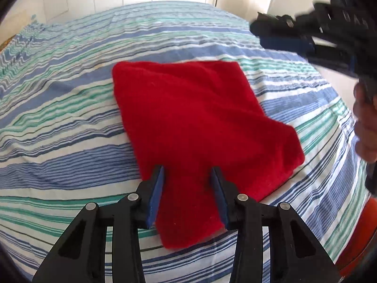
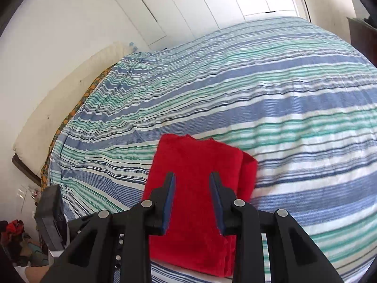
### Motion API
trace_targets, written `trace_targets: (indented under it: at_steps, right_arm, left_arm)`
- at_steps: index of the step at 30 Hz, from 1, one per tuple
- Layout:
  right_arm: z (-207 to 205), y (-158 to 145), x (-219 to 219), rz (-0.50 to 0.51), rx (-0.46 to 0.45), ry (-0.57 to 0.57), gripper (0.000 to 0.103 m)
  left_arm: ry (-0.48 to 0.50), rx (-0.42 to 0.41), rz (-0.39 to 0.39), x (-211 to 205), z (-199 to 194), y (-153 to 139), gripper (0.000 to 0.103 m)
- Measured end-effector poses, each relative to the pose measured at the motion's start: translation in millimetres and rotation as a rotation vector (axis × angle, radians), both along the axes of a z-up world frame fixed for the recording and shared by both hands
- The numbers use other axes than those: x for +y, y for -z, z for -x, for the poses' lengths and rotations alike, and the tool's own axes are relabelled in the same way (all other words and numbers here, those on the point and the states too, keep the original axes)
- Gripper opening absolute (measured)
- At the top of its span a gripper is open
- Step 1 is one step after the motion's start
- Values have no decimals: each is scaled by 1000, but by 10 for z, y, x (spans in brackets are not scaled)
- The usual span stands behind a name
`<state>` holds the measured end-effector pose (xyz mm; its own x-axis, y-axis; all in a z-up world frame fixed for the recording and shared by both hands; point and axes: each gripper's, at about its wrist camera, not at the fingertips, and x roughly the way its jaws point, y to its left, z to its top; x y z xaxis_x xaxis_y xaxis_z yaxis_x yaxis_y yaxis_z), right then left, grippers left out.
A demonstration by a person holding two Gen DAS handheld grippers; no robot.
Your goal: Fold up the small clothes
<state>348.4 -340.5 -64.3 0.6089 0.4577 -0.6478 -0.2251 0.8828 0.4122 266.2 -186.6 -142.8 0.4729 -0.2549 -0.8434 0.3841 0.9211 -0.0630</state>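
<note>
A red cloth (image 1: 200, 122) lies folded flat on the striped bedspread (image 1: 59, 118). My left gripper (image 1: 188, 172) is open and empty, hovering over the cloth's near end. The right gripper shows in the left wrist view at the upper right (image 1: 306, 33), blurred, held in a hand above the bed, apart from the cloth. In the right wrist view the red cloth (image 2: 195, 184) lies folded with a lower layer peeking out at its right edge. My right gripper (image 2: 192, 176) is open and empty above it.
The bed (image 2: 259, 82) with blue, green and white stripes fills both views. A cream headboard cushion (image 2: 59, 99) runs along the left wall. White wardrobe doors (image 2: 212, 4) stand behind. A dark box (image 2: 50, 217) and clutter sit at the lower left.
</note>
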Motion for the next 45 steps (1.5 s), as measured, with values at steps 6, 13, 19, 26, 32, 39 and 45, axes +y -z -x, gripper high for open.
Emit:
trace_targets:
  at_steps: [6, 13, 19, 26, 32, 39, 45]
  right_arm:
    - [-743, 770, 207, 120, 181, -39, 23]
    - [-437, 607, -35, 77, 122, 21, 20]
    - [301, 766, 159, 136, 153, -145, 20]
    - [747, 644, 24, 140, 81, -55, 75]
    - [1013, 424, -34, 146, 7, -20, 87]
    - [947, 418, -167, 108, 21, 2, 87]
    - [443, 682, -317, -17, 141, -10, 87]
  left_arm:
    - [12, -53, -34, -56, 95, 84, 46]
    - [8, -40, -4, 59, 131, 71, 60]
    - [-96, 91, 85, 246, 120, 154, 75]
    - [-140, 50, -12, 329, 273, -163, 77]
    - [-146, 25, -78, 316, 288, -229, 77]
    - [-207, 15, -70, 496, 200, -243, 86]
    - [-271, 145, 177, 837, -194, -99, 88]
